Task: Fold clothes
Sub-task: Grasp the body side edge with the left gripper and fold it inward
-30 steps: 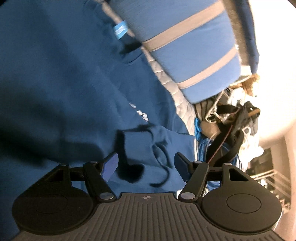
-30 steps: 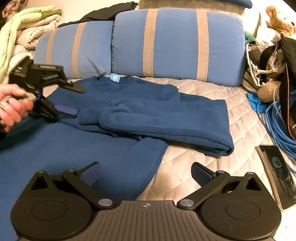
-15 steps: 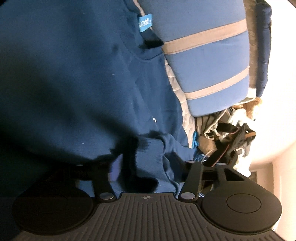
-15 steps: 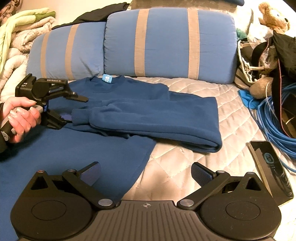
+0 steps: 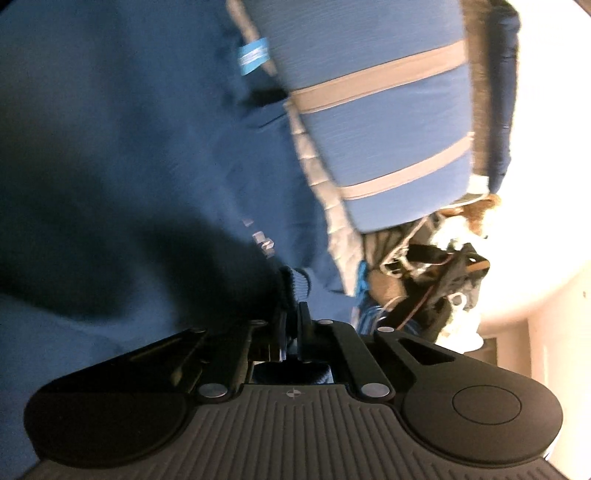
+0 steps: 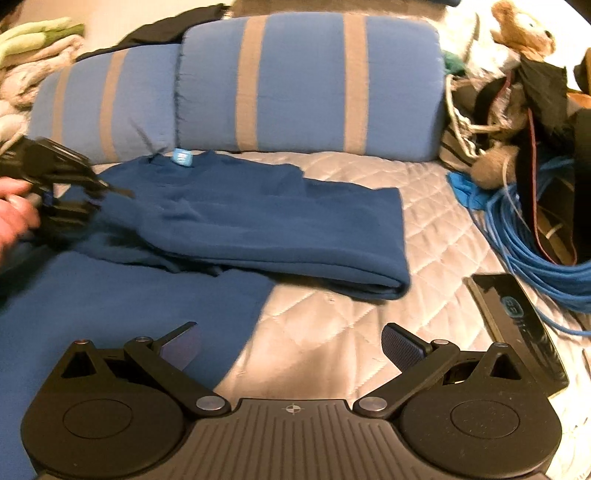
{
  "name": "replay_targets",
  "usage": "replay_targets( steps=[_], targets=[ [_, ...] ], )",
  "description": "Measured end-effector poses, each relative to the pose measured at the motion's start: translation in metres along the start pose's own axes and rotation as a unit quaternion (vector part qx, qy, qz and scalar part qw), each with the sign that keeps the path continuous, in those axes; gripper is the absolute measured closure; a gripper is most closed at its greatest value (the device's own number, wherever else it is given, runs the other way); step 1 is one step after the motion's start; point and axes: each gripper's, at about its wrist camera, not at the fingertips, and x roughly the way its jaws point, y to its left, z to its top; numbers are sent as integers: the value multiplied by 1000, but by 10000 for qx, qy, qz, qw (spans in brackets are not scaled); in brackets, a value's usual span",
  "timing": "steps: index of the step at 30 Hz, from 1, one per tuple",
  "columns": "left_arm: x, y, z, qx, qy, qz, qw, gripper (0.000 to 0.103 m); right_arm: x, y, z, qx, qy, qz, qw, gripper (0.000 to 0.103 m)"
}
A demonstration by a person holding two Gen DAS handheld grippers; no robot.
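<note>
**Left claw pinched on sleeve cuff; right claw spread over bare quilt**

Nearest in the left wrist view, we see the left gripper [image 5: 291, 325] with its fingers drawn almost together on the ribbed cuff [image 5: 297, 286] of the blue sweatshirt [image 5: 129, 155]. Fabric fills most of that view, dark and blurred. Only here do we read the small white chest print [image 5: 263, 242].

In the right wrist view, the right gripper [image 6: 291, 345] hangs with its fingers spread wide and nothing between them; its left finger is over the sweatshirt's lower body, its right over bare quilt.

That view gives the layout the other cannot. The sweatshirt lies flat on the quilted grey bedspread [image 6: 424, 236], one side folded inward into a thick rounded edge, collar and pale blue neck tag [image 6: 182, 158] toward the pillows. At far left a hand [image 6: 14, 218] holds the left gripper, blurred, at the sleeve end.

Open quilt lies ahead and right of the fold. The right margin is crowded: a dark phone [image 6: 513, 325] flat at the edge, coiled blue cable [image 6: 524, 254], straps and a plush toy [image 6: 524, 26] behind.

Farthest, two blue pillows [image 6: 306, 85] with tan stripes stand along the head.
</note>
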Motion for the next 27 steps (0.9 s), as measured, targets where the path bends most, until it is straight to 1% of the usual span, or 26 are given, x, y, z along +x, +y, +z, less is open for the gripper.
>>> replay_targets(
  steps=[3,6,9,11,13,18,21,25,27],
  targets=[
    [-12,-18,7,182,-159,-107,9997,98,13,-9,-1,226,0,-182,9996,0],
    [-27,-34,14,336,-343,-210,9986,99,25,-18,0,451,-9,-234,9987,1],
    [-42,-45,22,382,-502,-329,9975,98,36,-21,2,559,-79,-201,9982,1],
    [-53,-50,26,402,-604,-381,9966,99,43,-20,4,596,-133,-161,9980,6],
    [-64,-53,30,401,-702,-440,9958,99,49,-19,7,666,-170,-65,9976,9],
    [-90,-59,39,476,-910,-629,9927,99,60,-12,16,733,-290,136,9968,11],
    [-102,-59,43,488,-997,-685,9915,99,68,-9,23,767,-312,156,9964,18],
    [-117,-58,50,496,-1106,-744,9898,99,78,-7,30,744,-315,18,9967,34],
    [-125,-57,53,494,-1163,-760,9891,99,82,-6,32,652,-317,-40,9974,38]
  ],
)
